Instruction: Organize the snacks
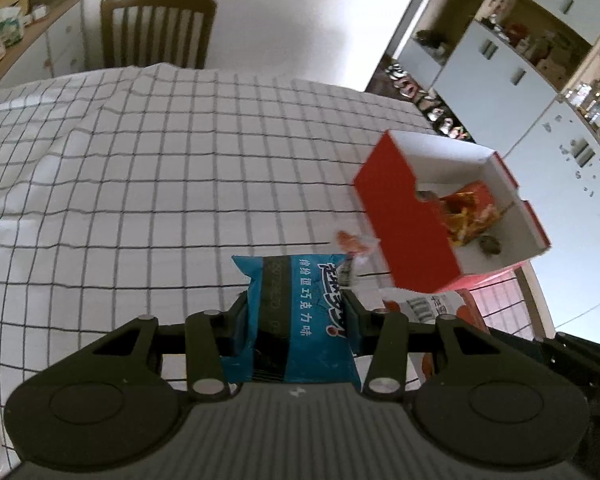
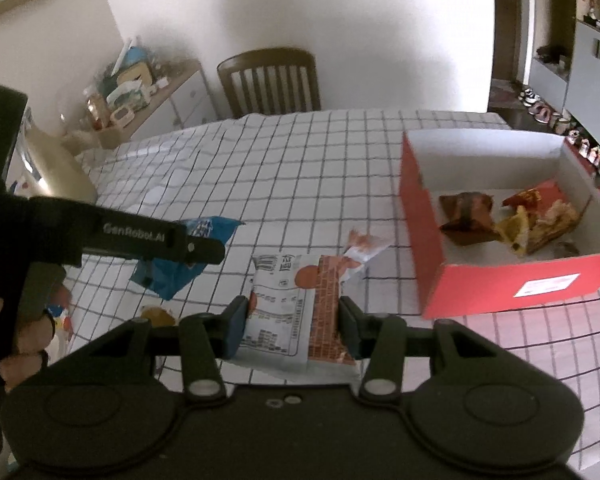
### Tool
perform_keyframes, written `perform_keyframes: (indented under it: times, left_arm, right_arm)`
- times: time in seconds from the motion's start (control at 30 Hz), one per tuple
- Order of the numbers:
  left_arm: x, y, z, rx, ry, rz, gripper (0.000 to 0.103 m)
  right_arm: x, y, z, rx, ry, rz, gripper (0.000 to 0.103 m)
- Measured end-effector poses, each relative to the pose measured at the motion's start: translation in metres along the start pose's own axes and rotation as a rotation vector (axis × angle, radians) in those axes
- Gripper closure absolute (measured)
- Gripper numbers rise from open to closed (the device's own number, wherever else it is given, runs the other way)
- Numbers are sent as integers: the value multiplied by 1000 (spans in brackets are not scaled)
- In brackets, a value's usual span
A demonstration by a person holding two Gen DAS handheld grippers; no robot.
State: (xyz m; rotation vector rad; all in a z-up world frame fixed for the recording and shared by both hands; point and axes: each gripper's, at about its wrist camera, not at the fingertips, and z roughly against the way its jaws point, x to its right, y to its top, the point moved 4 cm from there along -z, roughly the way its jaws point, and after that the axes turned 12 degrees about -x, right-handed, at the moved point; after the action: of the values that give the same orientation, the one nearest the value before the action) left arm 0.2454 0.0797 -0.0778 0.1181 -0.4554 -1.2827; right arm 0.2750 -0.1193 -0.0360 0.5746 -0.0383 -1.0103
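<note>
My left gripper (image 1: pixel 296 316) is shut on a blue snack packet (image 1: pixel 296 320) and holds it above the checked tablecloth (image 1: pixel 160 160); the packet (image 2: pixel 180 256) and the gripper also show in the right wrist view. My right gripper (image 2: pixel 292 326) is shut on a white and orange snack packet (image 2: pixel 296 312), just above the cloth. A red box (image 2: pixel 500 280) with white inside walls stands to the right and holds several snacks (image 2: pixel 512 220). It also shows in the left wrist view (image 1: pixel 412 232). A small orange and white packet (image 2: pixel 362 250) lies on the cloth between my grippers and the box.
A wooden chair (image 2: pixel 270 80) stands at the table's far side. A cabinet with clutter (image 2: pixel 140 100) is at the back left. A small brown snack (image 2: pixel 158 316) and a colourful packet (image 2: pixel 60 316) lie at the left by the hand. Shelves (image 1: pixel 520 48) line the right wall.
</note>
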Motion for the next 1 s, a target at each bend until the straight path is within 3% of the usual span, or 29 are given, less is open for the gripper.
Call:
perform_keyframes:
  times: [0.47,1.0]
  left_arm:
    - [77,15,-2,6,-59,-86,58]
    - [176,41,-38,-19,-76,-173,58]
  right_arm:
    - [63,16,40,95,-40,-71,56]
    - [161,36,59,161,-101,-157,56]
